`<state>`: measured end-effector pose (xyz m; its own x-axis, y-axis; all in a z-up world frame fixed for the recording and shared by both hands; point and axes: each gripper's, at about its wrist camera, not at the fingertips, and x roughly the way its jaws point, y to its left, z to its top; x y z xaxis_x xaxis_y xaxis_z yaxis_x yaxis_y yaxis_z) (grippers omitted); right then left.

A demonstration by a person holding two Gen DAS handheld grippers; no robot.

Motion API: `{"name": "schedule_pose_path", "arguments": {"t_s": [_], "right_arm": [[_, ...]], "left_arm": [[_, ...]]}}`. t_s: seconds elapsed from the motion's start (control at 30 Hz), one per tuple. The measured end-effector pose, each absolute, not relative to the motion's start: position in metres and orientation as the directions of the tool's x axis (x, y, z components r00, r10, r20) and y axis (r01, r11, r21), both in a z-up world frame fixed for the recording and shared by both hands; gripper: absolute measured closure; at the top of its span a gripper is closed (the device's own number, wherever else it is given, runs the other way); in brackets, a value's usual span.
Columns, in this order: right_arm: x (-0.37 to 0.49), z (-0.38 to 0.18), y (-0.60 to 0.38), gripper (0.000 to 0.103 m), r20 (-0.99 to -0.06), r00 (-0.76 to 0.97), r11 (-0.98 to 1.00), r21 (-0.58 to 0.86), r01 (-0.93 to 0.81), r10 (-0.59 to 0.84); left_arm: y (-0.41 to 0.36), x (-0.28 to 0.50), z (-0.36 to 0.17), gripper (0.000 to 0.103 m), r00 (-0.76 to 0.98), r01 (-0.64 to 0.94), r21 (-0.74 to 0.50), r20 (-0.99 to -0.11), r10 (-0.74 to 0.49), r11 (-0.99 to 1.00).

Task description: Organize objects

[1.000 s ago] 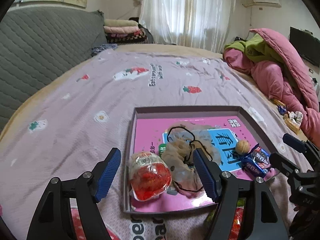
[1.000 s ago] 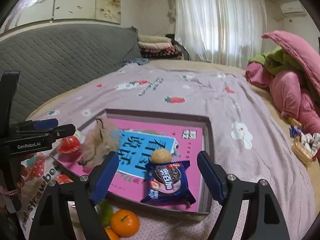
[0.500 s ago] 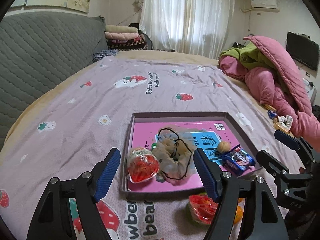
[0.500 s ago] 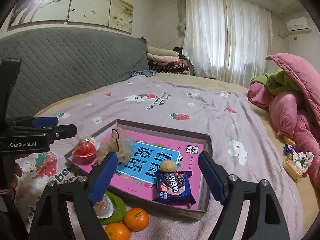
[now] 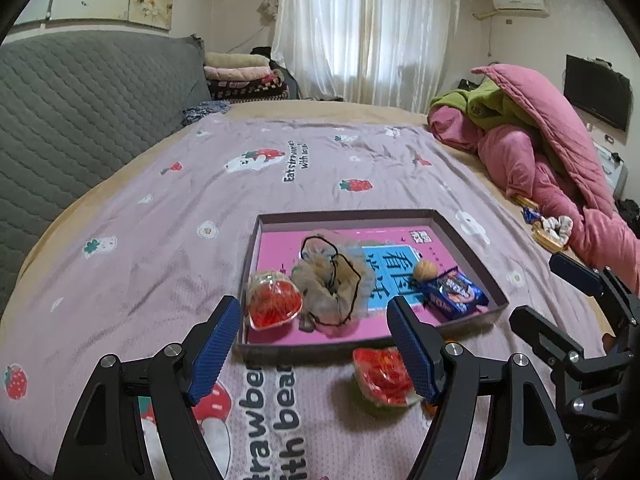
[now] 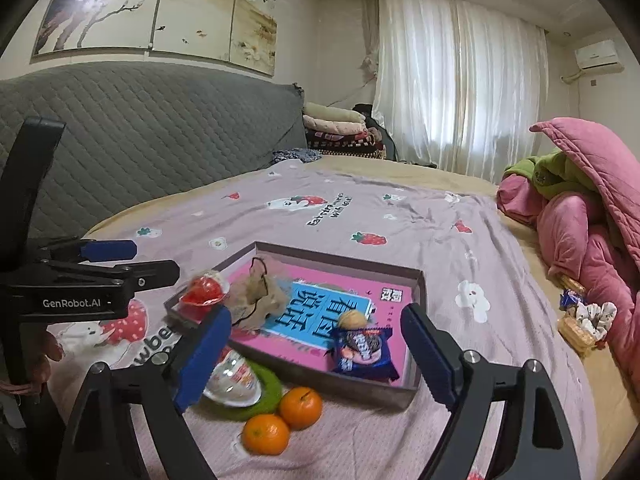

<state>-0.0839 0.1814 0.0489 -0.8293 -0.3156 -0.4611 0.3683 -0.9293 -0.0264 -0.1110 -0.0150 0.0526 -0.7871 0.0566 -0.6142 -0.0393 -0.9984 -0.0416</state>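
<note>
Left gripper (image 5: 314,340): jaws stand wide apart, nothing between the pads; it hangs above the near edge of the tray.
Right gripper (image 6: 316,354): jaws are opening, nothing gripped between them; it hangs above the tray's near corner.
Tray (image 6: 418,280): shallow dark-walled box resting on the lilac strawberry bedsheet (image 5: 160,240), lined by a pink book (image 6: 312,344) with a blue panel.
Contents, left end: a clear jelly cup (image 5: 274,304) with red filling, touching a beige mesh scrunchie (image 5: 328,284) with a black cord.
Contents, right end: a walnut (image 6: 352,319) just beside a blue cookie packet (image 6: 364,350), which lies against the near wall.
Outside the tray: a second jelly cup (image 6: 232,376) lies on a green ring (image 6: 266,390) just before the near wall; two oranges (image 6: 282,420) sit touching beside it.
Surroundings: a pink quilt (image 6: 580,232) is heaped at the right, well apart from the tray.
</note>
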Motion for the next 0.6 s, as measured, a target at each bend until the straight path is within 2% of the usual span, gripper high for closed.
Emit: {"name": "schedule_pose_path", "arguments": {"t_s": [0.6], "right_arm": [[-0.052, 0.017, 0.173, 0.017, -0.550, -0.783, -0.936, -0.004, 0.351, -0.291]], "left_arm": [[0.001, -0.077, 0.039, 0.026, -0.770, -0.073, 0.001, -0.635, 0.056, -0.997]]}}
